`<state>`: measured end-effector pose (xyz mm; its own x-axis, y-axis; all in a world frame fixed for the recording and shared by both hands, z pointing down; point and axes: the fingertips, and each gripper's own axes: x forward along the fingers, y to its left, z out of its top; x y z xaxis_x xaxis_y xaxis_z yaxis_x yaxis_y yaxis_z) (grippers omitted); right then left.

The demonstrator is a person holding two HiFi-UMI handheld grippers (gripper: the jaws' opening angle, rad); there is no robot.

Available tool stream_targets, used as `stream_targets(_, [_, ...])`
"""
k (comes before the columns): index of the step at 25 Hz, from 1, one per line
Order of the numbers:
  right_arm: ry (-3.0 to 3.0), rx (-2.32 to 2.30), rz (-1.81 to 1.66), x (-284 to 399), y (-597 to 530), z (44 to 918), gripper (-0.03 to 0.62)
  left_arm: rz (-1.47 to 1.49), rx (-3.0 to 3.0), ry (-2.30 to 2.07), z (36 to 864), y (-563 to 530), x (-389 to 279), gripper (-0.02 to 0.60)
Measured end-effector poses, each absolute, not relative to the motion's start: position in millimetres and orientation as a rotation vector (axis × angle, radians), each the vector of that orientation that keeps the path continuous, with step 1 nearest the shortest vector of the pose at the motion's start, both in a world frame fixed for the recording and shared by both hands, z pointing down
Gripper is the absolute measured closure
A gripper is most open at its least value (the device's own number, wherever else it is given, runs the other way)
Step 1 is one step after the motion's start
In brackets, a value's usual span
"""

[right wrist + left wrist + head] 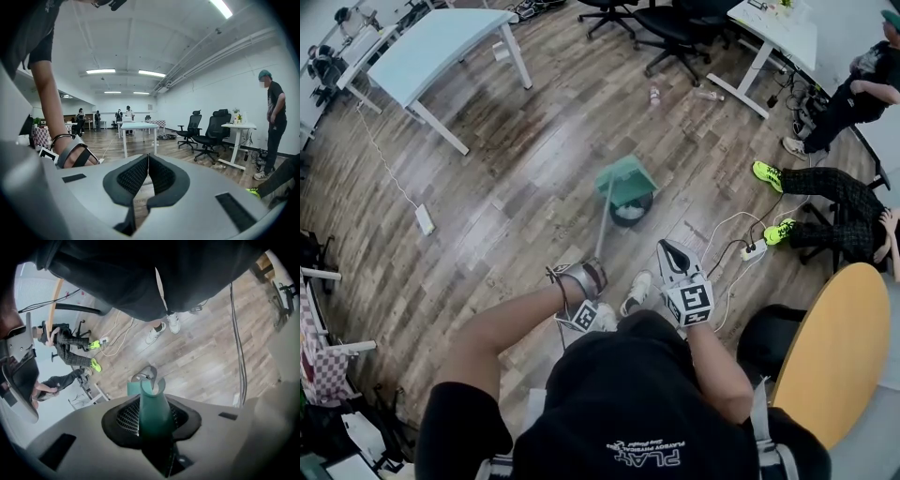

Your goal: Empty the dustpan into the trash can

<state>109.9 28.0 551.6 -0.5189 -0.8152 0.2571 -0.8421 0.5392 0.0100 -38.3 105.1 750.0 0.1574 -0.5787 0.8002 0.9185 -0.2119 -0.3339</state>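
**Occlusions and cut-offs**

Head view: the dustpan overlaps the far side of the trash can, and the contents read only as a pale blur. The lower end of the handle disappears into the left gripper, and the hand covers its jaws here. Left gripper view: the handle blocks most of the pan, the can is a sliver, and the wearer's torso fills the top. The round table is clipped by the right edge. Right gripper view: the far people are too small to tell apart
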Motion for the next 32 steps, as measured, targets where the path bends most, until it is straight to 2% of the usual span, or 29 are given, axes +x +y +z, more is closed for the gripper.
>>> stream_targets(15, [-2.537,1.389,0.157,107,27,552,0.571,-1.448,-1.209,-0.358,762,108,-31,0.471])
stream_targets(32, [-2.521,1.403,0.152,114,25,548,0.571,-1.563,-1.763,0.157,691,54,-19,0.479])
